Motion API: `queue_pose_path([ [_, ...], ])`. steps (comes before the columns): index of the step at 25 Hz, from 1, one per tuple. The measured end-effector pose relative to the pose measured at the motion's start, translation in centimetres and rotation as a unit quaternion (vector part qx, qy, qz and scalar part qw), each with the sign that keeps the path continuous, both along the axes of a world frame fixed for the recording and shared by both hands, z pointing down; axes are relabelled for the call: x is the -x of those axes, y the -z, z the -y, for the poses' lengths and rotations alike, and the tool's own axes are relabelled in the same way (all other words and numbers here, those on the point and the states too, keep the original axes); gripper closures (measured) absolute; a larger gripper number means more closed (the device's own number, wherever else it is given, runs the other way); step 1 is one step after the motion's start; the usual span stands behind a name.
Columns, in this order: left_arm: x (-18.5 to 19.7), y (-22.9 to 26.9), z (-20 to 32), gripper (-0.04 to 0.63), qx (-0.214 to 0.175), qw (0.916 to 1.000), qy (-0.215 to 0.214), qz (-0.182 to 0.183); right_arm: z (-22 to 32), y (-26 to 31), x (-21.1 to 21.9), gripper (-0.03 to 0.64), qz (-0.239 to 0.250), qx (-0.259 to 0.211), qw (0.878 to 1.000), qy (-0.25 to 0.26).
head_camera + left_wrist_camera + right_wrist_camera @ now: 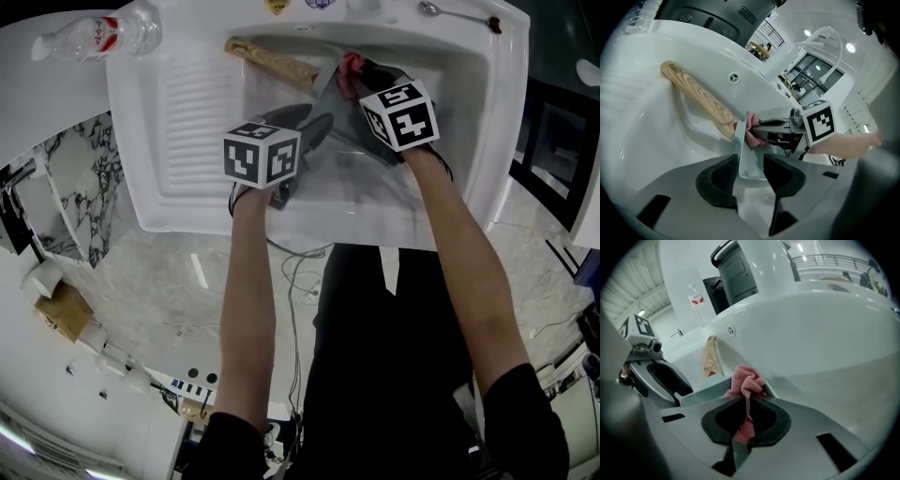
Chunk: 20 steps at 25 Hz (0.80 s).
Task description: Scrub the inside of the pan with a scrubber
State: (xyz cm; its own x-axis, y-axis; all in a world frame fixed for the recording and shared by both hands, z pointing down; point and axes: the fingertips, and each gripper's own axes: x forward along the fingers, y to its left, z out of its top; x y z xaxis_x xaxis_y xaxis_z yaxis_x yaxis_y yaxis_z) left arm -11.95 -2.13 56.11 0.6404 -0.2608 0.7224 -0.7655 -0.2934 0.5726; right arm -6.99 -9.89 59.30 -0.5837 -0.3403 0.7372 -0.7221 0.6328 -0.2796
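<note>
A grey pan (352,131) with a wooden handle (272,61) stands tilted in the white sink (187,103). My left gripper (750,176) is open, and the pan's near rim (751,161) runs between its jaws with a gap at each pad. My right gripper (746,420) is shut on a pink cloth scrubber (746,383), which bunches up beyond the fingertips. The scrubber (352,63) sits at the pan's upper edge, close to where the handle (696,96) joins it. The right gripper view shows the left gripper (665,380) just to the left of the scrubber.
A plastic water bottle (98,36) lies on the counter beyond the sink's ribbed drainboard. A spoon (455,14) rests on the sink's back right rim. The overflow hole (734,78) is in the back wall behind the handle. Cables trail on the floor below.
</note>
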Motion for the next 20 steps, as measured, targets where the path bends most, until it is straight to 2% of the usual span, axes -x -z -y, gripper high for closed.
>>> queue_pose_path([
  [2, 0.1, 0.0, 0.0, 0.414, 0.001, 1.0, 0.002, 0.003, 0.0, 0.0, -0.1, 0.577, -0.008, -0.016, 1.0, -0.008],
  [5, 0.1, -0.1, 0.0, 0.422, 0.002, 1.0, 0.003, 0.004, -0.3, 0.1, 0.9, 0.577, 0.013, -0.021, 1.0, -0.007],
  [8, 0.2, -0.1, 0.1, 0.423, 0.001, 1.0, 0.004, 0.005, -1.7, 0.3, 2.6, 0.577, 0.025, -0.014, 0.999, 0.045],
  [14, 0.3, -0.2, 0.1, 0.436, 0.002, 0.9999, 0.007, 0.01, -6.4, 0.1, 3.7, 0.575, 0.046, 0.044, 0.989, 0.135],
  [17, 0.4, -0.3, 0.1, 0.446, 0.003, 0.9999, 0.009, 0.013, -8.7, -0.1, 3.7, 0.575, 0.037, 0.063, 0.98, 0.187],
  [20, 0.7, -0.5, 0.1, 0.468, 0.006, 0.9997, 0.013, 0.022, -9.2, -0.2, 3.2, 0.575, 0.018, 0.05, 0.976, 0.213],
])
